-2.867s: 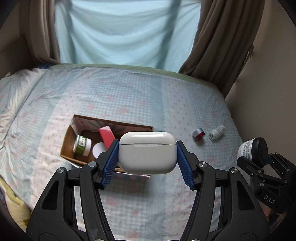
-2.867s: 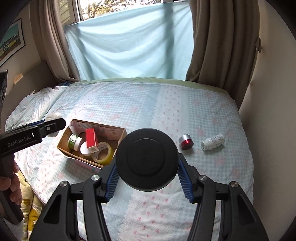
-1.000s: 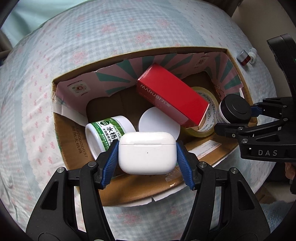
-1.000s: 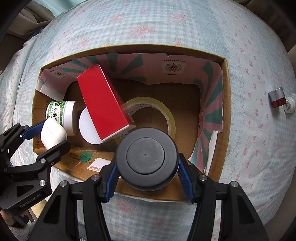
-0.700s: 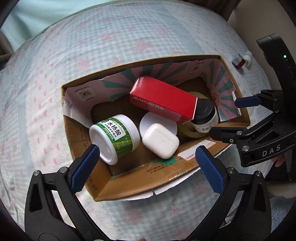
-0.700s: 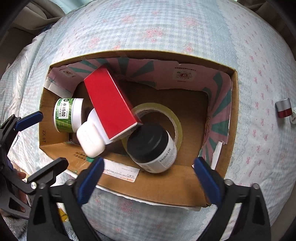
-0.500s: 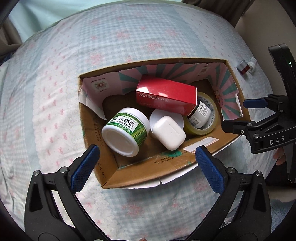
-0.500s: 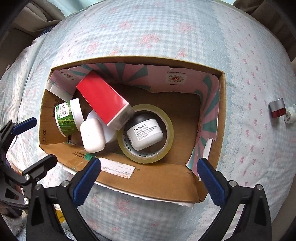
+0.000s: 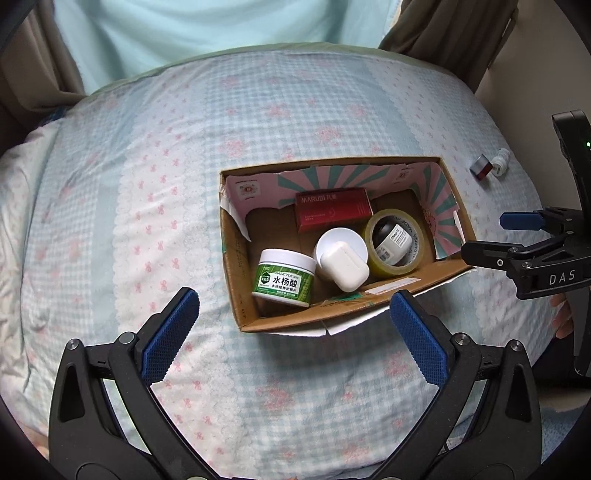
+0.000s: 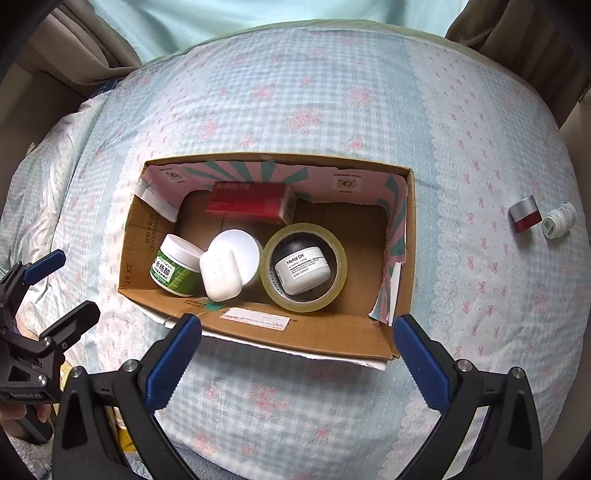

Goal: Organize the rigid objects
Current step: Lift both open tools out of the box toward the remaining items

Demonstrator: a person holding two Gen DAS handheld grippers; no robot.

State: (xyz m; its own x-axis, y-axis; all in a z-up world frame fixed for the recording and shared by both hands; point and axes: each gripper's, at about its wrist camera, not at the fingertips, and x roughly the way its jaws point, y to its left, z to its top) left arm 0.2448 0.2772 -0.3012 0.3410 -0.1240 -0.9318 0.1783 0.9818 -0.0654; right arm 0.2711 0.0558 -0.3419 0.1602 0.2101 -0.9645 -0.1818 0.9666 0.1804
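Both the left gripper (image 9: 293, 332) and right gripper (image 10: 297, 356) now hang released above the open cardboard box (image 10: 317, 330) on the bed. The white earbud case (image 9: 343, 266) and black-lidded white jar (image 10: 302, 263) have just landed inside; a small red-and-silver cap (image 10: 524, 215) and small white bottle (image 10: 558, 220) remain outside.

a bed covered by a pale blue checked bedspread (image 9: 184, 166) with pink bow print fills the view below the tool. beyond its far edge hangs a light blue sheet (image 9: 221, 29), flanked by brown curtains (image 10: 517, 44) left and right.
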